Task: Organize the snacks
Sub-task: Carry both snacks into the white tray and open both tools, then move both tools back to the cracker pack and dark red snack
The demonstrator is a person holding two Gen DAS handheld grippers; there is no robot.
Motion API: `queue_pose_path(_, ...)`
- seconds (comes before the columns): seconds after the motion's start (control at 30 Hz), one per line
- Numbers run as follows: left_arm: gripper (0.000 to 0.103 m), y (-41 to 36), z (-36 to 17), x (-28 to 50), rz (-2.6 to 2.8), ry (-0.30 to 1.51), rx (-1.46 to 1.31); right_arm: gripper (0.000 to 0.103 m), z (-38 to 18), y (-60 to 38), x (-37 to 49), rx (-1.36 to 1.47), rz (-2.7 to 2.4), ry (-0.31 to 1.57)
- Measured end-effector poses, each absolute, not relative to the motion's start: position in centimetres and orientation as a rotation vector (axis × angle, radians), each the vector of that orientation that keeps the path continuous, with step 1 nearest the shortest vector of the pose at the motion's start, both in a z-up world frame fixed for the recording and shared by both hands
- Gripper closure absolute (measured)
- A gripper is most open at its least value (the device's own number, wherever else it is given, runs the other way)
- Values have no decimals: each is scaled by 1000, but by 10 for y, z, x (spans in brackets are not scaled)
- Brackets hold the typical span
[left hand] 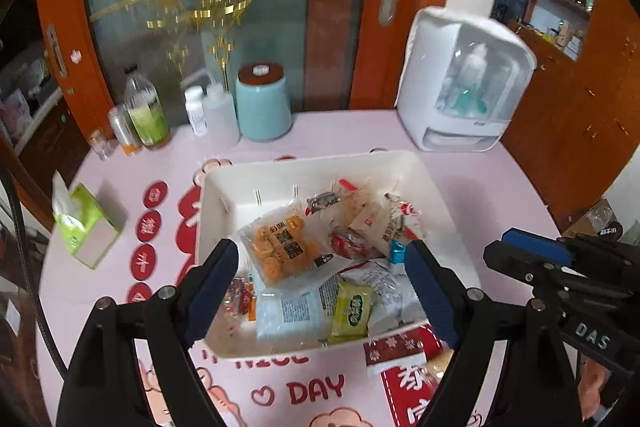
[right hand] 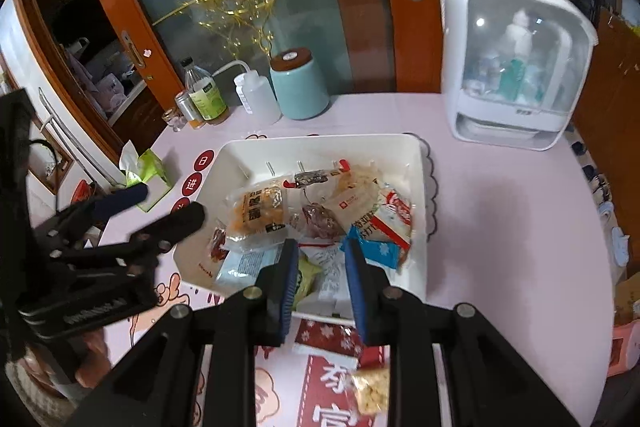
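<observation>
Closest to us, both of our grippers hang above the near end of the white bin (left hand: pixel 224 195). Our left gripper (left hand: pixel 322 281) has its 2 blue-padded fingers spread wide, with nothing between them but the view down onto the snacks. Our right gripper (right hand: pixel 322 259) has its jaws only a little apart, and nothing is pinched between the pads; they frame a white printed wrapper lying in the bin below.

On the pink tablecloth (right hand: pixel 500 227), just outside the bin's near wall, we see a red and white packet (right hand: pixel 326 341) and, nearer still, a clear pack of yellow pieces (right hand: pixel 372 393).

Inside the bin the snacks lie heaped together: a pale blue packet (left hand: pixel 288 311) and a green packet (left hand: pixel 352 311) at the near end, an orange biscuit bag (left hand: pixel 280 247) in the middle, and red, white and blue wrappers towards the right side.

To the left of the bin sits a green tissue box (left hand: pixel 86 227). Farther back, along the table's far edge, stand several bottles (left hand: pixel 146 111), a teal canister (left hand: pixel 262 103) with a brown lid, and a white cabinet (left hand: pixel 460 83) with a clear front.
</observation>
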State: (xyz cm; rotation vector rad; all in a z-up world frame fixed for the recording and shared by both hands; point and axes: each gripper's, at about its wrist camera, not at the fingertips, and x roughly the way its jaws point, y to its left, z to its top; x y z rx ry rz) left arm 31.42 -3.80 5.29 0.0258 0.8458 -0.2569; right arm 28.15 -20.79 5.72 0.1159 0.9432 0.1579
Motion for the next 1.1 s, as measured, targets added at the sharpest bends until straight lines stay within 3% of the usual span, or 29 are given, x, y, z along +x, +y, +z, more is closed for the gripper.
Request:
queue_pose_path(0.13, 9, -37, 81, 276, -264, 768, 60, 63, 72, -216, 251, 116, 139, 910)
queue_pose_path(0.47, 7, -47, 115, 189, -364, 672, 137, 58, 90, -239, 182, 115, 117, 859)
queue_pose_path(0.63, 1, -60, 118, 159, -418, 635, 174, 48, 83, -248, 158, 127, 106, 860)
queue_pose_path(0.73, 0, -70, 112, 141, -470, 605, 221, 39, 70, -257, 149, 164, 101, 874)
queue_pose_path(0.97, 0, -86, 64, 132, -516, 652, 261, 33, 25, -268, 148, 184, 77, 937)
queue_pose_path(1.03, 0, -85, 45, 134, -525, 683, 240, 20, 14, -268, 149, 163, 77, 927)
queue_pose_path(1.1, 0, -82, 26, 138, -524, 711, 211, 14, 2, -266, 150, 132, 81, 916)
